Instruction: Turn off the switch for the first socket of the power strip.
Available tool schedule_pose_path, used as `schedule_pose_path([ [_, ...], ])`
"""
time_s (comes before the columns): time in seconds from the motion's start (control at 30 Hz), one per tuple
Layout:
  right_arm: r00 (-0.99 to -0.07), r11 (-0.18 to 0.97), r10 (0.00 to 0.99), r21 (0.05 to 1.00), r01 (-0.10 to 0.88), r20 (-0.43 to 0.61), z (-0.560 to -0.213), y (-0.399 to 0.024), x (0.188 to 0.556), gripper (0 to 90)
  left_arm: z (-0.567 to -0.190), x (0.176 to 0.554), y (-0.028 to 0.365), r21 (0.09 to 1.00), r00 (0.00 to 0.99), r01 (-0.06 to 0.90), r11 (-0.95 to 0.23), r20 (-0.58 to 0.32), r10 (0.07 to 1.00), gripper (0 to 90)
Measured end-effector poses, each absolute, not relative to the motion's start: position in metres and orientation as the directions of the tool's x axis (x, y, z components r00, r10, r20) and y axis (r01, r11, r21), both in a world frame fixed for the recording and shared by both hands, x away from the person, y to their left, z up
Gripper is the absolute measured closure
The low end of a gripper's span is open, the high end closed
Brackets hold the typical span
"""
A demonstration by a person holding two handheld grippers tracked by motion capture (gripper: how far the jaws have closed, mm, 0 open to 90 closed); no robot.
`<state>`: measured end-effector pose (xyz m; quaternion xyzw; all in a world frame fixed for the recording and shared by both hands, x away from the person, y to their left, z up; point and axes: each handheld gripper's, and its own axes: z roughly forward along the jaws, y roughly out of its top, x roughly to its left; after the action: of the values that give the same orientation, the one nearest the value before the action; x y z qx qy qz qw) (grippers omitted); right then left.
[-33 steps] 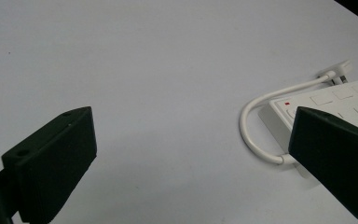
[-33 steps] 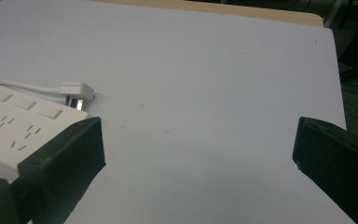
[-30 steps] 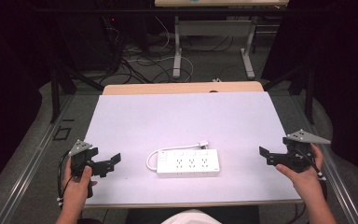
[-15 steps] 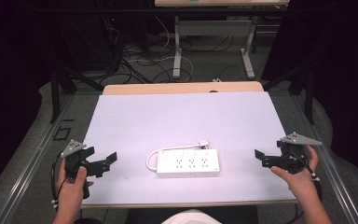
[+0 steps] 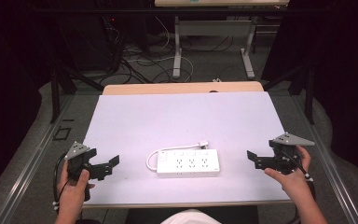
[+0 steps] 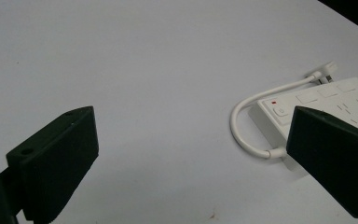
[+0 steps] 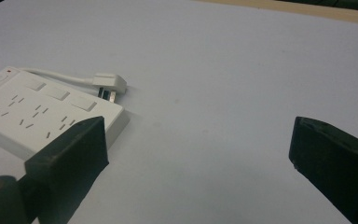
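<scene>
- Near the front edge of the table, roughly midway between the two hands, lies a white power strip [image 5: 189, 164], flat on its back with its long side running parallel to that edge.
- Its short white cord [image 5: 154, 157] loops out from the left end and curls back along the far side, ending in a plug [image 5: 202, 145] that rests on the surface just beside the strip's far edge.
- From the left gripper view, a small red dot and a switch sit at the strip's near end, with a row of buttons and sockets behind them.
- Well apart from the strip on the left, the left gripper [image 5: 108, 166] is held low over the table, its black jaws spread wide with nothing between them, pointing toward the strip.
- On the opposite side, the right gripper [image 5: 255, 159] is held the same way, jaws wide apart and empty, also aimed inward at the strip and not touching it.
- Each gripper carries a grey three-cornered plate on top, and a cable trails back from each along the person's wrist.
- Underneath it all, the table [image 5: 182, 116] wears a pale lavender-white covering, matte and faintly speckled; a strip of bare wood shows along the far edge.
- Beyond the table, the floor is grey, with loose cables tangled across it and the white legs of another desk [image 5: 214, 28] standing further back.
- Dark surroundings close in on both sides of the room.
</scene>
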<state>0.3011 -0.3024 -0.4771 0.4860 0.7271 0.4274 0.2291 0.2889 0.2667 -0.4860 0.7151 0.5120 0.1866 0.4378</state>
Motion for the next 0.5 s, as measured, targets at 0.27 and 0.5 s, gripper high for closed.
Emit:
schedule_pose_path([
  [0.27, -0.451, 0.222, 0.892, 0.835, 0.504, 0.035, -0.476, -0.285, 0.299, 15.1, -0.487, 0.285, 0.263, 0.811, 0.415, 0.573, -0.121, -0.160, 0.895, 4.3],
  [0.5, -0.462, 0.239, 0.887, 0.829, 0.506, 0.026, -0.476, -0.276, 0.299, 17.7, -0.488, 0.284, 0.259, 0.810, 0.414, 0.571, -0.130, -0.148, 0.898, 4.4],
])
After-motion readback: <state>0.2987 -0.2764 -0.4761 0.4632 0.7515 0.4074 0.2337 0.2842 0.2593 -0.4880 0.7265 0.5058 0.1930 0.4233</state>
